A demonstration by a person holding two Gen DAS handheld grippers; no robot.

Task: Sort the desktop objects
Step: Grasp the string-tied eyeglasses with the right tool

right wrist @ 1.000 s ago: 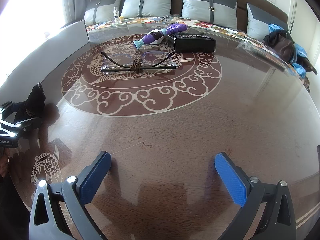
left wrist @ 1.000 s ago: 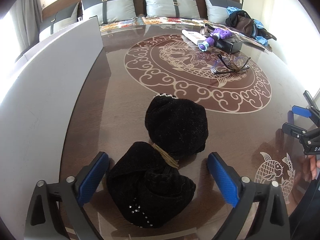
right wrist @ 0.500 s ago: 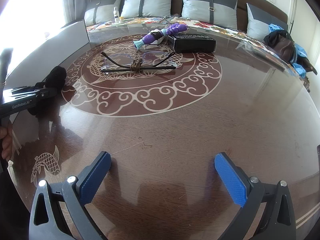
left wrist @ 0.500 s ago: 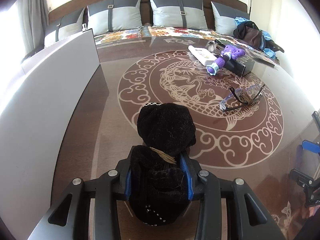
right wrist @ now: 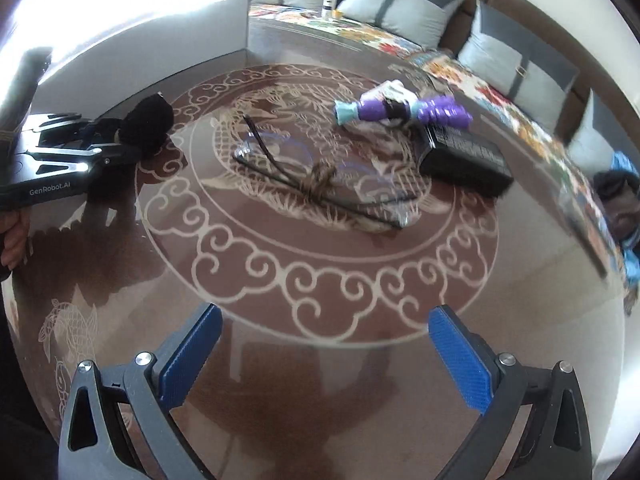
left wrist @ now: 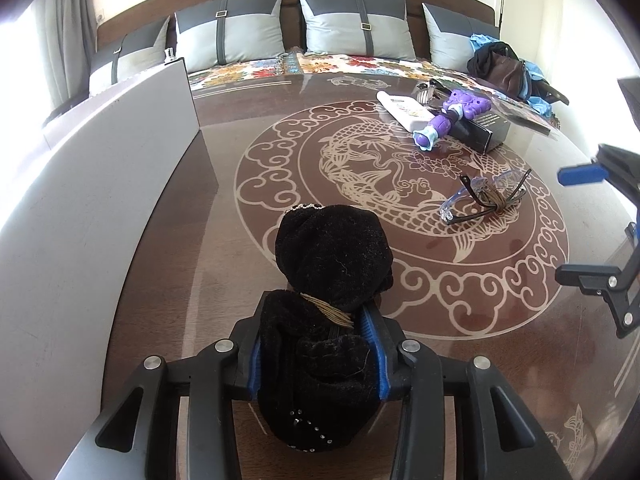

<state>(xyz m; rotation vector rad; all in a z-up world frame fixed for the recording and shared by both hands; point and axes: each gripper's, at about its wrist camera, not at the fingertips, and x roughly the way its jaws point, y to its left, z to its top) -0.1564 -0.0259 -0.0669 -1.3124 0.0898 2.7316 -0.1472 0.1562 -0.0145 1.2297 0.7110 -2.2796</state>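
My left gripper (left wrist: 318,354) is shut on a black fuzzy cloth bundle (left wrist: 332,256) tied with a tan cord, held above the patterned table (left wrist: 224,240). The bundle also shows in the right wrist view (right wrist: 150,124), in the left gripper at far left. My right gripper (right wrist: 324,354) is open and empty above the table's near side. Clear glasses tied with cord (left wrist: 486,198) lie in the medallion, also in the right wrist view (right wrist: 316,180). A purple toy (left wrist: 450,114), a white tube (left wrist: 404,110) and a black box (left wrist: 482,128) sit at the back right.
A tall grey box wall (left wrist: 100,184) runs along the table's left side. A sofa with grey cushions (left wrist: 352,26) stands behind the table. A dark bag with blue cloth (left wrist: 504,68) lies at the back right. A small bottle (right wrist: 330,0) stands on the far edge.
My left gripper closed on the black bundle and lifted it forward. My right gripper rose and swung toward the glasses, staying open.
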